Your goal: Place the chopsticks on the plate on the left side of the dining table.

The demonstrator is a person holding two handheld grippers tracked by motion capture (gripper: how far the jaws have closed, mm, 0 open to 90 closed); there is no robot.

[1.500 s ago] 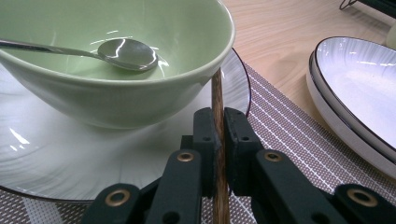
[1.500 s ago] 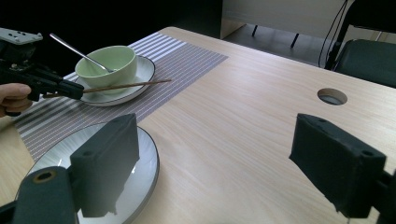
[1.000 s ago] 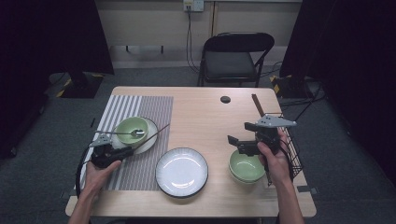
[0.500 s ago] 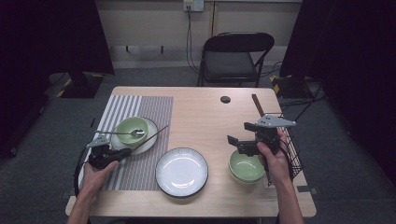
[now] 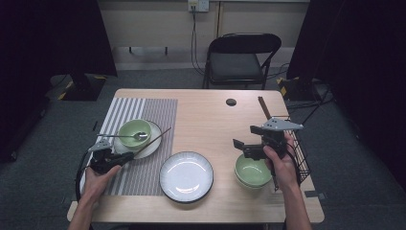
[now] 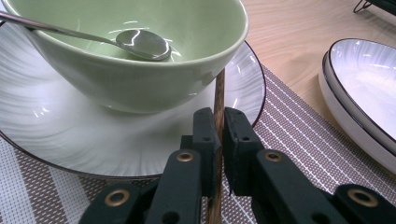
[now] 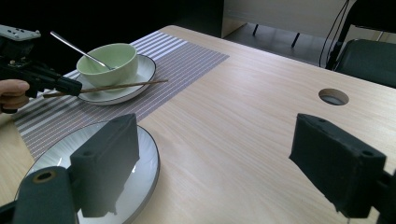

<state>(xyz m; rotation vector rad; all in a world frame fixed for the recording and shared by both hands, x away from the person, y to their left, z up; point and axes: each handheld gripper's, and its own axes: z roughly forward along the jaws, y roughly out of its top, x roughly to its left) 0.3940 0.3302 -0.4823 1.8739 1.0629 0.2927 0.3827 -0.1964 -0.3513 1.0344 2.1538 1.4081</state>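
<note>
A green bowl with a metal spoon in it stands on a white plate on the striped placemat. A brown chopstick lies across that plate's rim. My left gripper has just been closing and is now shut on the chopstick near its end, the pads pressing both sides. My right gripper hovers open with nothing between its jaws, just above a second green bowl at the right.
A white dark-rimmed plate sits at the table's near middle. A wire basket hangs at the right edge. Farther back are a brown stick, a cable hole and a black chair.
The left gripper's jaws have drawn in onto the chopstick's end. Both hands have kept their places.
</note>
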